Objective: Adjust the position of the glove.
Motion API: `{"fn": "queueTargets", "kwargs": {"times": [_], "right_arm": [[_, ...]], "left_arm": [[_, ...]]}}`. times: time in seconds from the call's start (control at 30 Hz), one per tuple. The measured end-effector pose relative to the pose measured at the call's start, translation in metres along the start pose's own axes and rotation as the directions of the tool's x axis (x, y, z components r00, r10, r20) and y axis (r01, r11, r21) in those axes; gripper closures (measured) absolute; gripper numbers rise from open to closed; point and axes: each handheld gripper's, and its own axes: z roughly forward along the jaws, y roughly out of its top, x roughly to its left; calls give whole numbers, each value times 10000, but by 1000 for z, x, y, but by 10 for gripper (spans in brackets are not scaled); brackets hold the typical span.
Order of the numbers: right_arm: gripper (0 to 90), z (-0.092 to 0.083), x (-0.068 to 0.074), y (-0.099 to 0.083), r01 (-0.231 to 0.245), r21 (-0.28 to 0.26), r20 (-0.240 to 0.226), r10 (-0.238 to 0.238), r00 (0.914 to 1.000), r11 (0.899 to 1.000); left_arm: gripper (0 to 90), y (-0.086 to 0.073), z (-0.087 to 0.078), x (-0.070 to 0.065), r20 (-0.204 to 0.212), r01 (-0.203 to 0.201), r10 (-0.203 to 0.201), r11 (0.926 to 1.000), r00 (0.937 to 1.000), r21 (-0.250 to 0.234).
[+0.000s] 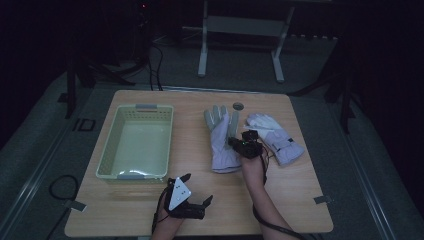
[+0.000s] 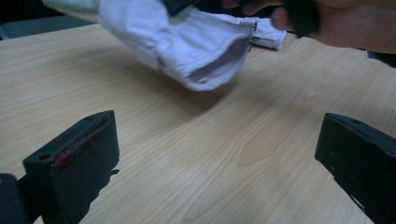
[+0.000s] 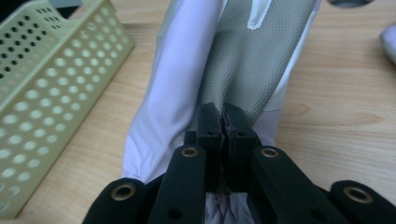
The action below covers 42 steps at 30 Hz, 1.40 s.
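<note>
Gloves are lying on the bench (image 1: 150, 210), and I am gripping the nearer one by its cuff.

Largest first: the pale green basket (image 1: 136, 142) is sitting empty at my left, probably waiting for both gloves. My right tongs (image 3: 223, 122) are pinching together on the left glove (image 1: 220, 140) beside it, likely to lift it across. The second glove (image 1: 276, 135) is lying just beyond. My left tongs (image 1: 195, 192) are resting spread apart, holding nothing. I am finding no readable writing.

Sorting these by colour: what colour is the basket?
Pale yellow-green basket, perforated with round holes; clearest in the right gripper view.
</note>
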Motion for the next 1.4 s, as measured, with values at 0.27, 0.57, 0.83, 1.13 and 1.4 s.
{"fn": "queueTargets", "kwargs": {"times": [0.27,0.57,0.83,1.13,1.4], "right_arm": [[868,-25,9,-18,-702,-589,-404,679,9969,9958],[867,-8,13,-40,-786,-184,58,788,9969,9967],[853,16,12,-57,-167,219,1408,135,9899,9996],[787,20,14,-57,-48,226,1521,13,9884,9997],[631,4,11,-43,643,-14,1377,-635,9884,9979]], "left_arm": [[0,0,0,0,-17,-18,18,10000,10000,-3],[0,0,0,0,6,-40,40,10000,10000,38],[0,0,1,-1,45,-54,54,10000,10000,32],[0,0,1,0,49,-62,61,10000,10000,69],[0,0,1,0,56,-53,53,10000,10000,73]]}}
